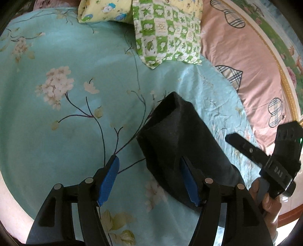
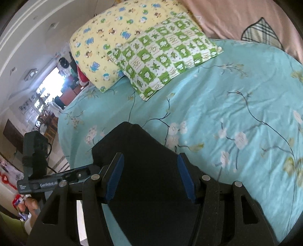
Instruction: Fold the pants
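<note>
The dark grey pants [image 1: 178, 140] lie folded into a compact bundle on the teal floral bedsheet [image 1: 66, 113]. My left gripper [image 1: 149, 164] is open, its right finger over the bundle's near edge and its left finger over bare sheet. In the right wrist view the pants [image 2: 140, 151] lie between and under the fingers of my right gripper [image 2: 150, 160], which is open and holds nothing. The right gripper also shows in the left wrist view [image 1: 236, 140], just right of the bundle.
A green-checked pillow [image 1: 166, 32] and a yellow cartoon pillow [image 1: 104, 9] lie at the far end of the bed. A pink blanket [image 1: 246, 62] lies along the right. The bed's left edge and the room beyond it [image 2: 37, 113] show in the right wrist view.
</note>
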`<state>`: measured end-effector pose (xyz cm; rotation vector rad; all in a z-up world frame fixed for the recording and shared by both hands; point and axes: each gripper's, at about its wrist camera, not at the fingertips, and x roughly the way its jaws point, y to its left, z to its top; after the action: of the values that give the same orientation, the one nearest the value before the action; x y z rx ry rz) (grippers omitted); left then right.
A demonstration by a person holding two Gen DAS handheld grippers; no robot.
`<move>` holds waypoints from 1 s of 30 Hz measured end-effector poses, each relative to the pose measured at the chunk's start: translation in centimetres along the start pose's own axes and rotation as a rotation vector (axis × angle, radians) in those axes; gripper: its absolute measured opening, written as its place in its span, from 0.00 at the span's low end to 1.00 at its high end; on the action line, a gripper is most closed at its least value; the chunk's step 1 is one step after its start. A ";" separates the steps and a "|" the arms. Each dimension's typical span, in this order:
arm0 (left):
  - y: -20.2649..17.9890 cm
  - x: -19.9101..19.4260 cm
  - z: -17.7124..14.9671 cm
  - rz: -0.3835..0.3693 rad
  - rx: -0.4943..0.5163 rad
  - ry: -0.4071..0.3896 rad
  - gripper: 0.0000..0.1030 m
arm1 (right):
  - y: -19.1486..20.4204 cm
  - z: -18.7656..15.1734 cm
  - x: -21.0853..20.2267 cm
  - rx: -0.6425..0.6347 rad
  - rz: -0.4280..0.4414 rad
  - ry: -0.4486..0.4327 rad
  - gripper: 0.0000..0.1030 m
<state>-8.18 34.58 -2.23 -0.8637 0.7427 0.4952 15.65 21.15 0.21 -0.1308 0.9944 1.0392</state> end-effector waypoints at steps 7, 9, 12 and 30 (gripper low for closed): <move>0.1 1.5 0.4 0.007 -0.018 0.020 0.65 | 0.2 2.7 3.7 -0.062 0.004 0.080 0.58; 0.1 1.8 0.5 0.007 -0.021 0.022 0.66 | 0.4 3.3 5.0 -0.084 0.019 0.119 0.58; -0.2 2.2 0.6 0.022 -0.012 0.024 0.67 | 0.8 3.6 6.9 -0.118 0.026 0.175 0.58; -7.0 -1.4 0.7 -0.008 0.137 -0.075 0.21 | 2.0 3.9 4.0 -0.099 0.083 0.105 0.20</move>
<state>-4.24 31.08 2.56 -0.7161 0.6960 0.4618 17.11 26.92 0.15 -0.2290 1.0501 1.1674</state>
